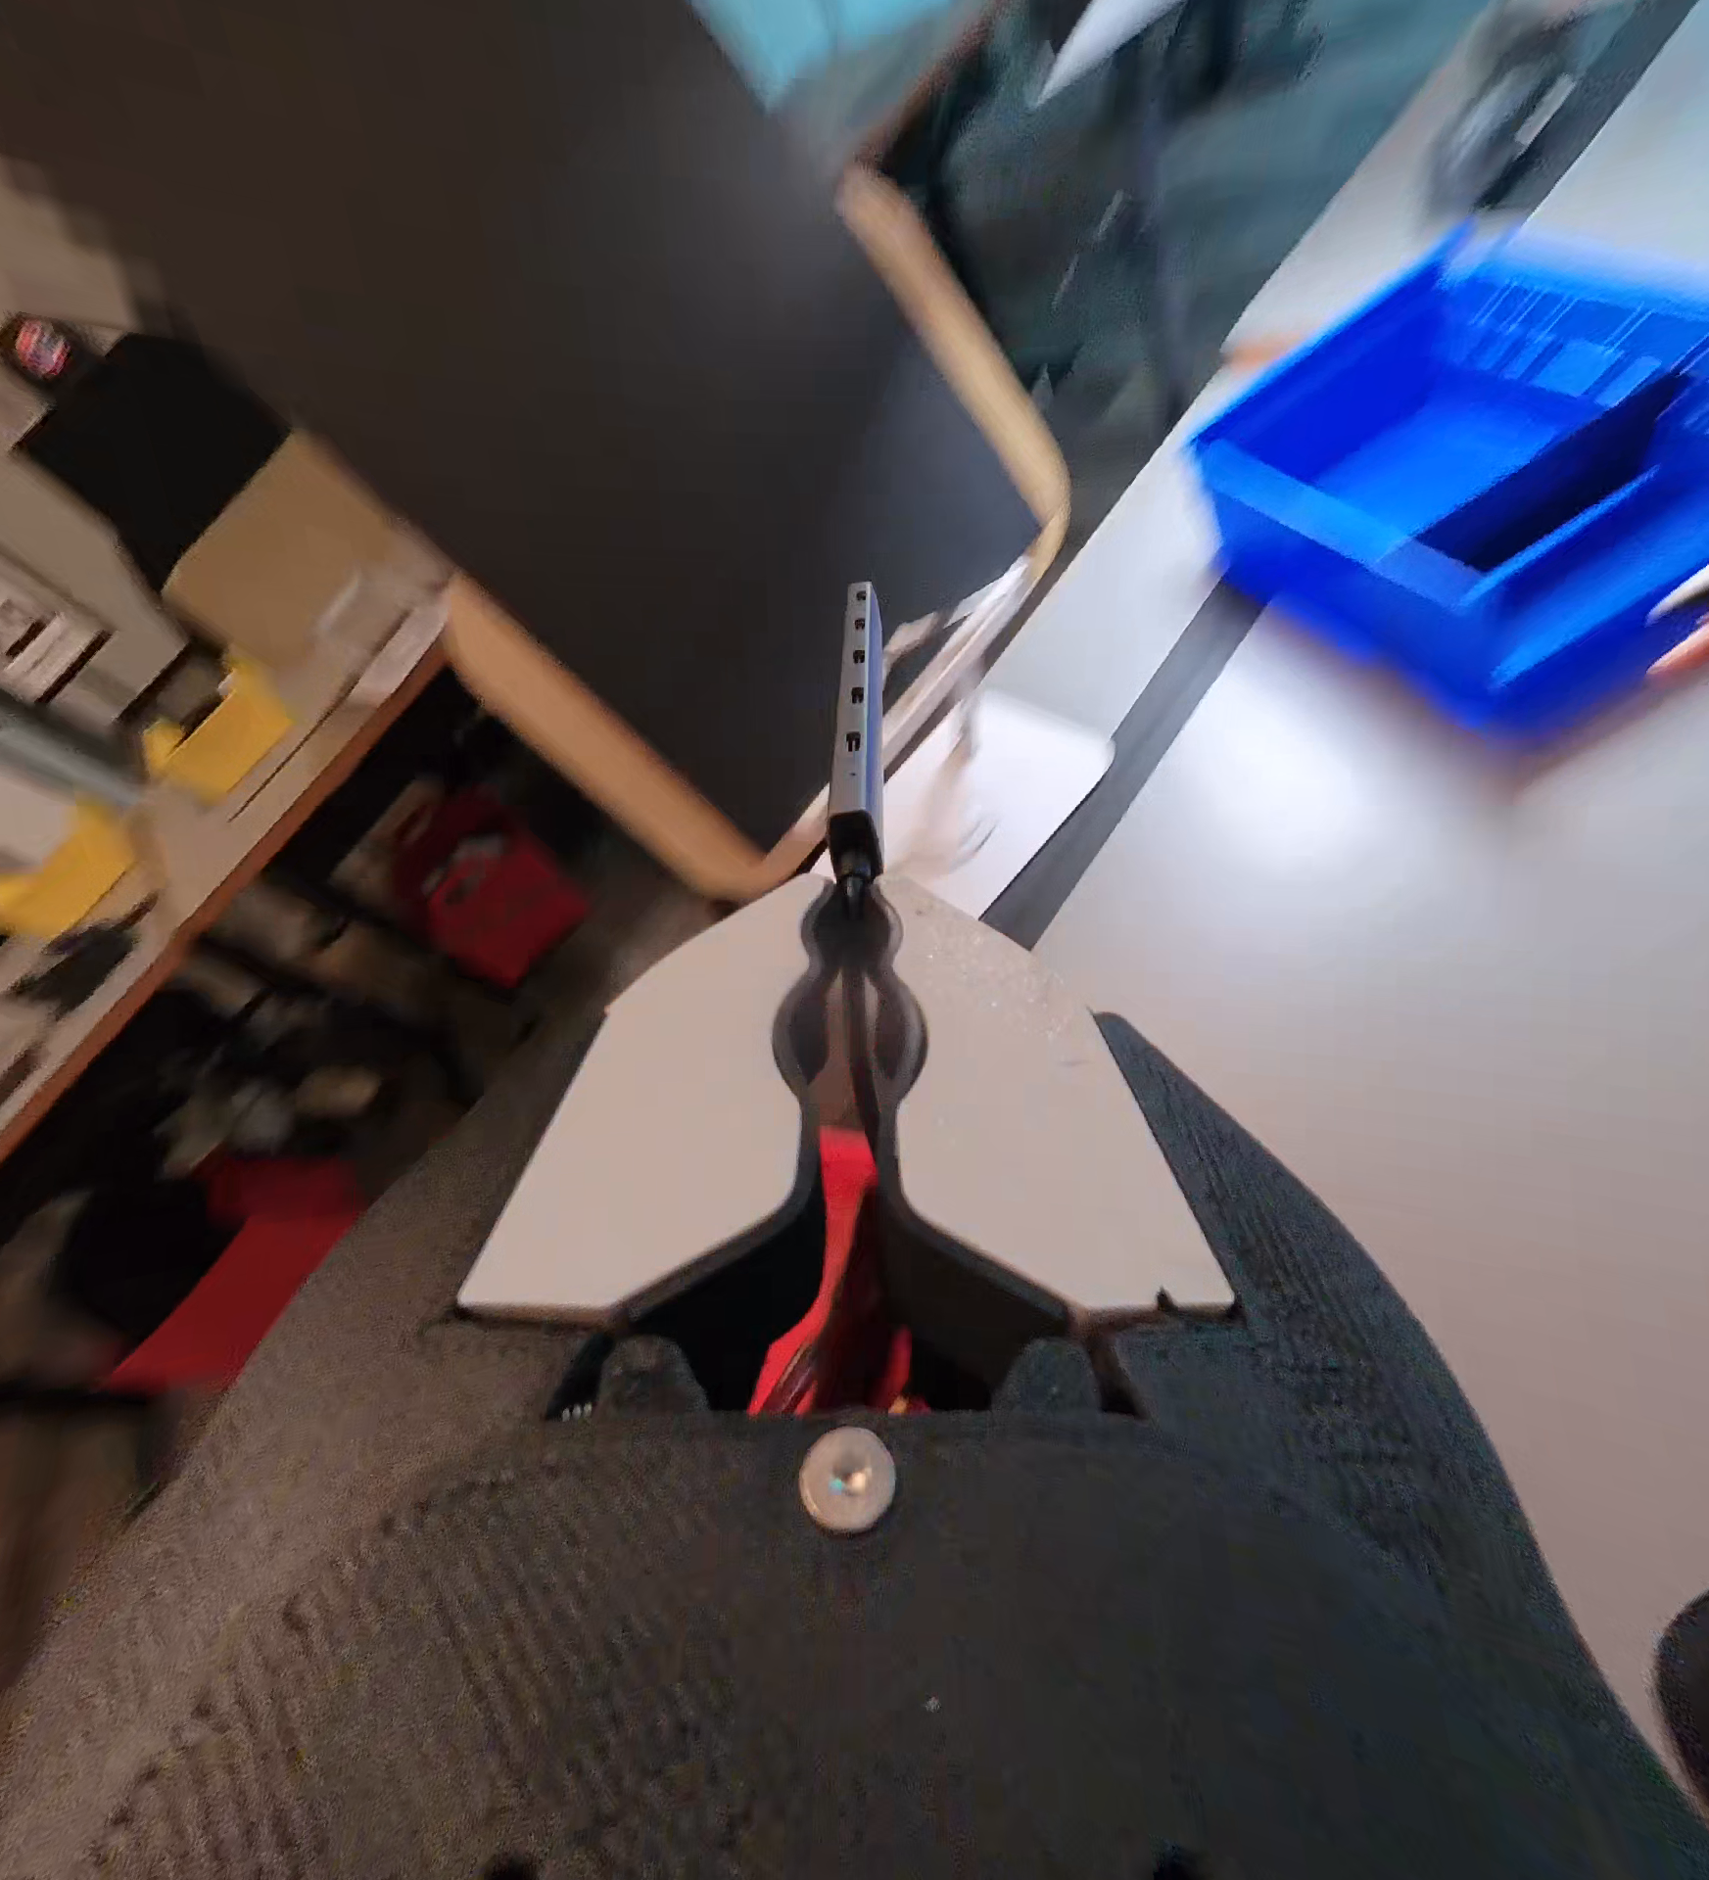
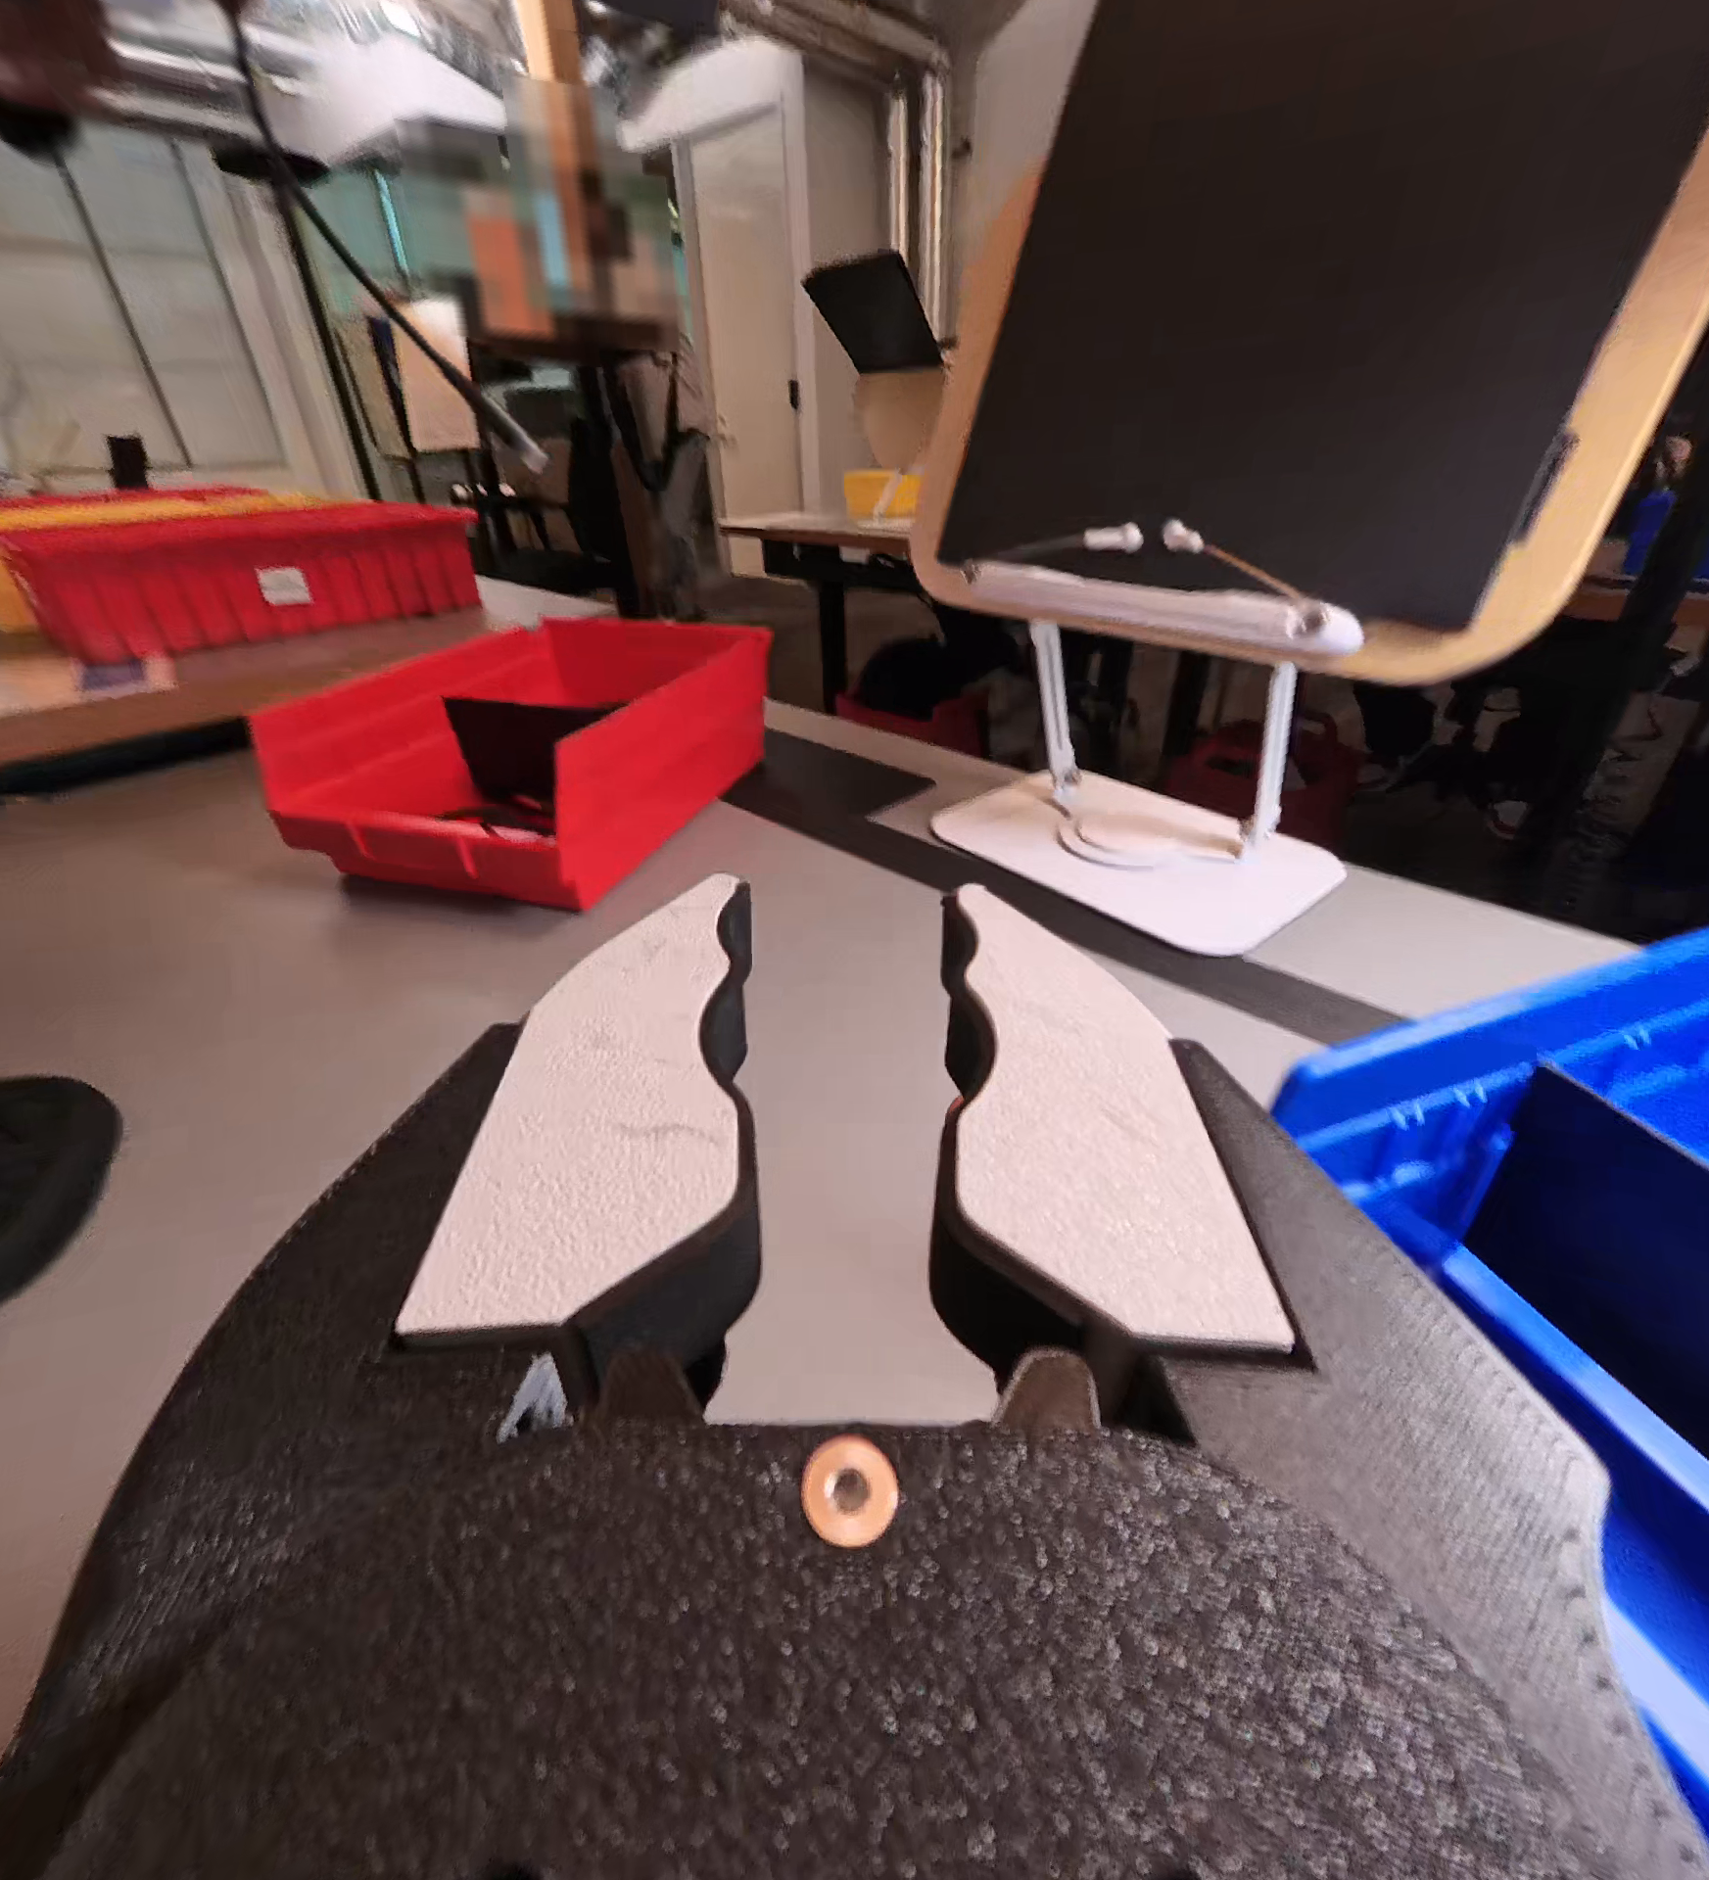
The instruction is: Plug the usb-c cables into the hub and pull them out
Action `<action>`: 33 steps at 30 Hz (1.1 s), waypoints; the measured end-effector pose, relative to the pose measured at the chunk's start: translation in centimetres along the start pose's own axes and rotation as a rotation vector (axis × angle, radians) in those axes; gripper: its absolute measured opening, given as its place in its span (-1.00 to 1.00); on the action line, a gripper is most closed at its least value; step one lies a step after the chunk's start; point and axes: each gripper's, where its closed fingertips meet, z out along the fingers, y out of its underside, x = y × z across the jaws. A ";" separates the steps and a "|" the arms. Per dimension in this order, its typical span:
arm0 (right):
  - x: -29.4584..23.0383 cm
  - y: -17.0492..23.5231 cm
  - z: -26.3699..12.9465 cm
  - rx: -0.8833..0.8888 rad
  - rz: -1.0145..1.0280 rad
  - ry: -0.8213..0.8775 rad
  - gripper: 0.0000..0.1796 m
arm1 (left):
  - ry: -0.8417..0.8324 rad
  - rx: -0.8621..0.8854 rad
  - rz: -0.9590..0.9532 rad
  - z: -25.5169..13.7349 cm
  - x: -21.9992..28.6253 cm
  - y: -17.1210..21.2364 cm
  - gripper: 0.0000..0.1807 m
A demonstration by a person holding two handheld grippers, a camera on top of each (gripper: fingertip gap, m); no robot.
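Your left gripper [image 1: 855, 900] is squeezed tight on the hub's [image 1: 858, 712] black cord end, right at its tips. The hub is a thin grey metal stick, smooth and flat, and it points straight out ahead of the claw, lifted in the air. Its little row of holes faces up along one narrow edge. The picture around it is smeared, so I think your hand is swinging. A red bin [image 2: 514, 758] sits to the left on the grey table [image 2: 168, 966], with something dark and stringy inside; those may be the cables, but I can't tell. Your right gripper [image 2: 845, 905] is wide apart and holds nothing, low over the table. Its pads [image 2: 606, 1119] are white and bumpy on rough black plastic. A shiny blue bin [image 2: 1593, 1170] sits just beside it on the right. The right claw must fetch a cable and bring it to that row of holes.
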 end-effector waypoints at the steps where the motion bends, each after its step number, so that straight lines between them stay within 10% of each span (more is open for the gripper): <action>1: -0.7 -1.3 0.2 0.028 -0.008 -0.022 -0.61 | 0.055 0.097 -0.039 0.3 1.5 -1.1 -0.96; 10: -6.9 -16.3 1.8 0.324 -0.087 -0.294 -0.59 | 0.681 0.801 -0.290 1.3 14.0 -5.6 -0.95; 17: -10.3 -16.9 3.2 0.330 -0.107 -0.409 -0.60 | 1.009 0.978 -0.393 2.0 18.5 -3.7 -0.96; 20: -11.2 -15.5 3.3 0.314 -0.156 -0.433 -0.87 | 1.021 0.947 -0.384 3.0 19.9 -3.3 -0.96; 33: -10.8 -12.6 0.9 0.275 -0.556 -0.475 -0.89 | 0.698 0.648 -0.112 4.3 21.3 -2.5 -0.72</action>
